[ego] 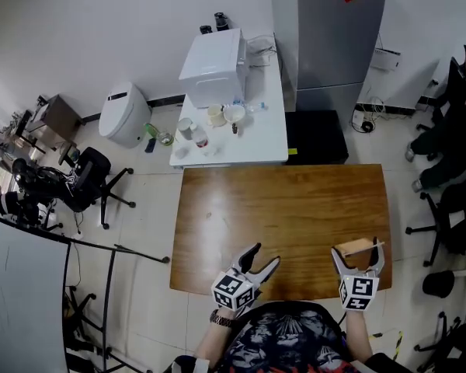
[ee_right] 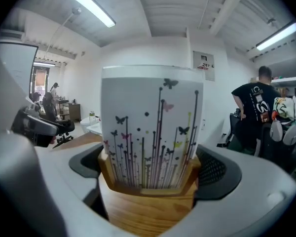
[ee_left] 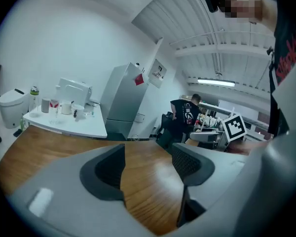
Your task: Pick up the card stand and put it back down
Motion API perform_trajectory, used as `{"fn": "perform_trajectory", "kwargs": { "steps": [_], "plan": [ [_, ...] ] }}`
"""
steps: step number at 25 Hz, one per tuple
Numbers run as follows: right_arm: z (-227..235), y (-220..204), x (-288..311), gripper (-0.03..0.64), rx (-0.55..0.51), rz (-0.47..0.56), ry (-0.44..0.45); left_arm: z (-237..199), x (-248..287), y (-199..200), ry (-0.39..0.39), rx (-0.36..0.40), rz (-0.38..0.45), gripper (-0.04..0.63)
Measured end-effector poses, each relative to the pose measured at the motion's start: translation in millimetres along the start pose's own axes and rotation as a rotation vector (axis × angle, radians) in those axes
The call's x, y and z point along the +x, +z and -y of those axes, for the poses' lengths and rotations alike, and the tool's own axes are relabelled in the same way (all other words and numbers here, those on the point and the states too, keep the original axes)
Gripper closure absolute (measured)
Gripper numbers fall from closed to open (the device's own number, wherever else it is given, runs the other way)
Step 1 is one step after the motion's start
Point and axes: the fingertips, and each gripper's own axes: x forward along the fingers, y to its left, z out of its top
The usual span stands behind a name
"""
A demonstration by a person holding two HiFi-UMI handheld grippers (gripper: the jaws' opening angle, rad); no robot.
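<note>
The card stand [ego: 356,247] is a wooden base [ee_right: 148,206] with an upright white card [ee_right: 150,127] printed with butterflies and thin stems. It is near the front right corner of the brown wooden table [ego: 279,200]. My right gripper [ego: 358,252] has a jaw on each side of it, and both dark pads [ee_right: 214,169] touch the base. Whether the base rests on the table is hidden. My left gripper [ego: 266,255] hovers at the table's front edge, left of the stand. Its jaws are open, with only bare tabletop showing between its fingers [ee_left: 106,167].
Beyond the wooden table is a white table [ego: 256,142] with a white appliance [ego: 213,68], cups and a bottle. A black box [ego: 314,137] sits on the floor by a grey cabinet [ego: 338,37]. Office chairs [ego: 89,179] stand left and right. A person in a black shirt [ee_right: 254,110] stands further off.
</note>
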Motion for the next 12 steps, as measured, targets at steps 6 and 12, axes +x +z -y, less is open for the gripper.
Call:
{"fn": "perform_trajectory", "kwargs": {
  "steps": [6,12],
  "plan": [
    [-12,7,-9,0.064,0.008,0.007,0.002,-7,-12,-14,0.0,-0.044,-0.034,0.322],
    [-42,22,-1,0.066,-0.011,0.02,0.07,-30,-43,-15,0.073,-0.079,-0.007,0.328]
  ]
}}
